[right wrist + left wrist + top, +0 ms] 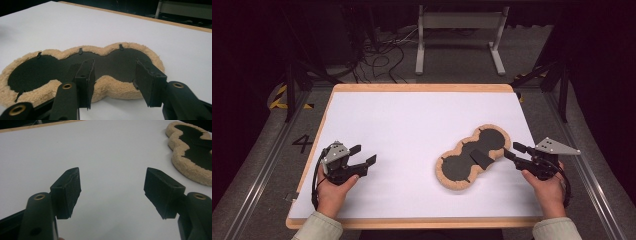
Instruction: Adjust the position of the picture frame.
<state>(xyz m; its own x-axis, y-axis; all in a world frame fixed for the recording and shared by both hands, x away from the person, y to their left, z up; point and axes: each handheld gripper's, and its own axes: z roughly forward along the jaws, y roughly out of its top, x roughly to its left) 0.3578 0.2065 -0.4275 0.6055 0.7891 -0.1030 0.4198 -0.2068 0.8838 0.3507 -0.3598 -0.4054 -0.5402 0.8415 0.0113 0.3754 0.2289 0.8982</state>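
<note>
A figure-eight fleece pad lies flat on the white table top, right of centre, with a tan fluffy rim and a black inside. A black flap rests across its waist. My right gripper is at the pad's right end, low and pointing left. In the right gripper view its jaws stand open on either side of the near rim of the pad, not pressing it. My left gripper hovers open over bare table at the front left, nothing between its jaws. The pad lies far off to its right.
The white top has a wooden border. A white metal frame and loose cables are on the floor beyond the far edge. Dark stands flank the table.
</note>
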